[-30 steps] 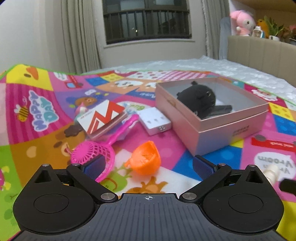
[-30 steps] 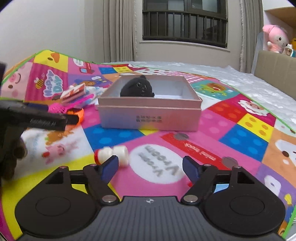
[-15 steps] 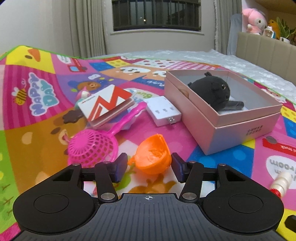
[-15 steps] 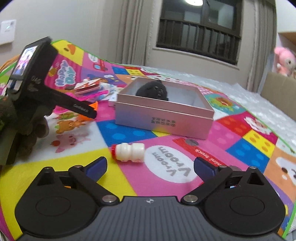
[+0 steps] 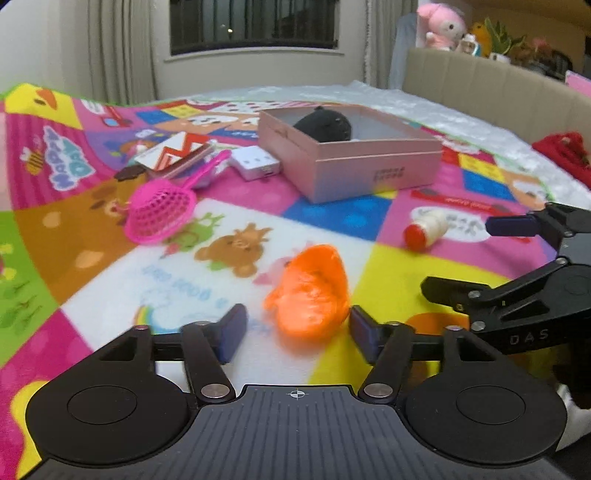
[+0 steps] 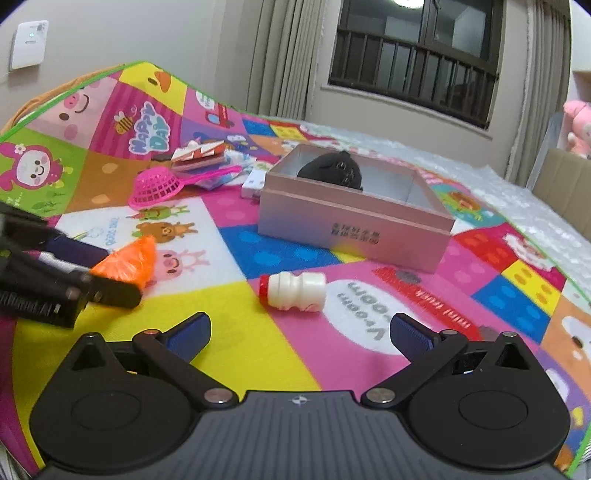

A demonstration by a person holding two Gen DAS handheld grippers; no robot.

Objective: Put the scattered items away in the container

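- Left tongs (image 5: 295, 326): I am opening them around the orange cup (image 5: 309, 291), the right pad touching; it may roll away.
- Right tongs (image 6: 300, 330): I am holding them wide apart, empty, short of the bottle (image 6: 293, 290); nudging may roll it from the box (image 6: 354, 225).

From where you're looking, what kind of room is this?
Probably a bedroom or child's room: a colourful cartoon play mat, a padded headboard topped with a pink plush toy, and a curtained window.
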